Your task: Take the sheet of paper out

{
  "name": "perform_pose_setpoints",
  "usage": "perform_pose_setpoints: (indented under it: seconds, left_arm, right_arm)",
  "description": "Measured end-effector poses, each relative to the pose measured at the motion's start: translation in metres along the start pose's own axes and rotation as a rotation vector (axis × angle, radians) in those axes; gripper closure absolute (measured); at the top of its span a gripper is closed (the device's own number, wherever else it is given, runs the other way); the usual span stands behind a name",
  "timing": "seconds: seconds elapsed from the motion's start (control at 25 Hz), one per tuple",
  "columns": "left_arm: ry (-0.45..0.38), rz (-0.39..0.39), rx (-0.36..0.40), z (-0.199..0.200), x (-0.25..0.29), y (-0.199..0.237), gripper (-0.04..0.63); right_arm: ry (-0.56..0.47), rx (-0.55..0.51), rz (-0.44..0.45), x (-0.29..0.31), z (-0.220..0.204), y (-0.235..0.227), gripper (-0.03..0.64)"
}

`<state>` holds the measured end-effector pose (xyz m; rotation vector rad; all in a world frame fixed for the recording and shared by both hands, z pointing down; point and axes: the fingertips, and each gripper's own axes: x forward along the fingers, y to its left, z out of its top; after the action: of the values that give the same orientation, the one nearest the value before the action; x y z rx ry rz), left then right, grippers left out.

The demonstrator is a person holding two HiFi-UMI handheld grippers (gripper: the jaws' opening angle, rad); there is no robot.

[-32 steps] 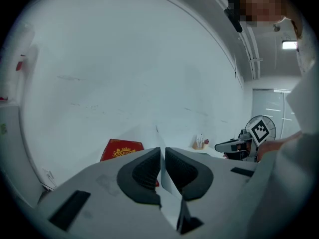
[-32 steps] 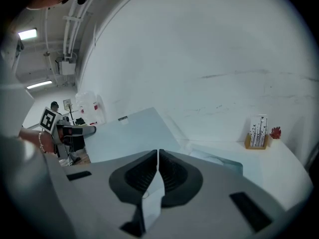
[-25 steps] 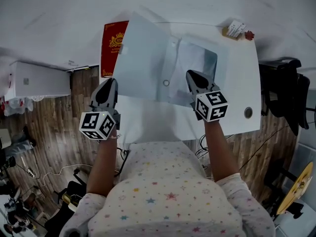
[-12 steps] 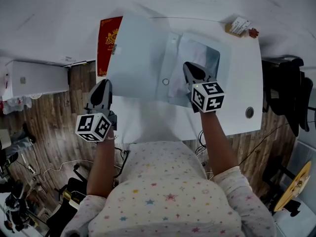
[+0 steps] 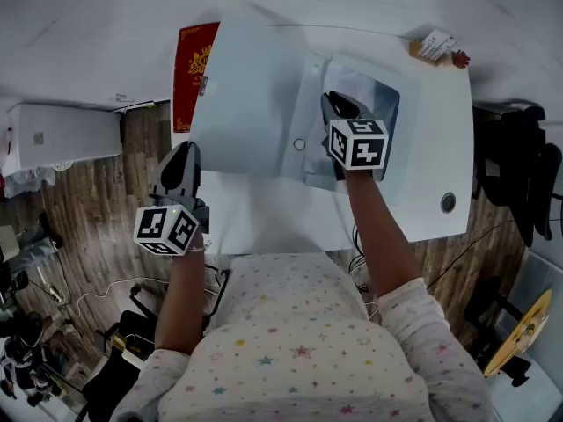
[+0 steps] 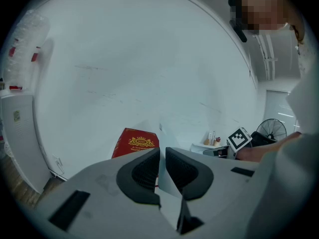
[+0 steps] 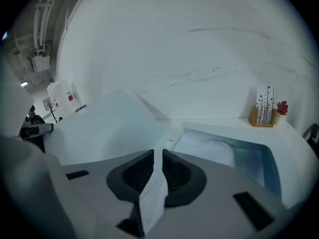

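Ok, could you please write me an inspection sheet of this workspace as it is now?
Surface: white table, against a white wall.
Job's things: folder open, its cover lifted; sheet of paper partly in the pocket.
Clutter: red book at the table's left end; card stand at the far right corner.
Grippers: left gripper shut on the folder cover; right gripper shut on the sheet's edge.
Cables: cables loose on the floor, left.
Surroundings: wooden floor; black chair at right.

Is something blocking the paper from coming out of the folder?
Nothing visible. The left hand-held gripper holds the folder cover open, and the right hand-held gripper already pinches the sheet of paper.
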<state>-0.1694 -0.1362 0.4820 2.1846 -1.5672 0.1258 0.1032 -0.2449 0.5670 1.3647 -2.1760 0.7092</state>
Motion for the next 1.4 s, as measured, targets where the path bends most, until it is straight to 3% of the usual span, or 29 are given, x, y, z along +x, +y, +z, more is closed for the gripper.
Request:
perform_pose_setpoints:
  seconds: [0.28,0.52,0.72,1.12,1.4]
  left_arm:
    - [0.001,-0.001,-0.006,-0.002,-0.001,0.000,0.555]
    - [0.000,0.000,-0.008,-0.002,-0.001,0.001,0.555]
    - [-0.002,-0.001,-0.010,-0.001,-0.001,0.000,0.555]
    - [-0.008,0.000,-0.010,-0.001,-0.001,-0.001,0.555]
    - [-0.010,-0.002,-0.007,0.000,-0.001,-0.002,0.555]
  right_arm:
    - [0.113,-0.005,-0.055,0.026,-0.027,-0.008,0.547]
    - [0.154,-0.039,-0.074,0.036,-0.038,-0.005,0.446]
    - [0.186,-0.100,-0.086,0.041,-0.042,-0.002,0.420]
    - [0.204,-0.098,-0.053,0.041,-0.044,0.003,0.474]
    - [0.195,-0.111,-0.088,0.040,-0.044,0.001,0.554]
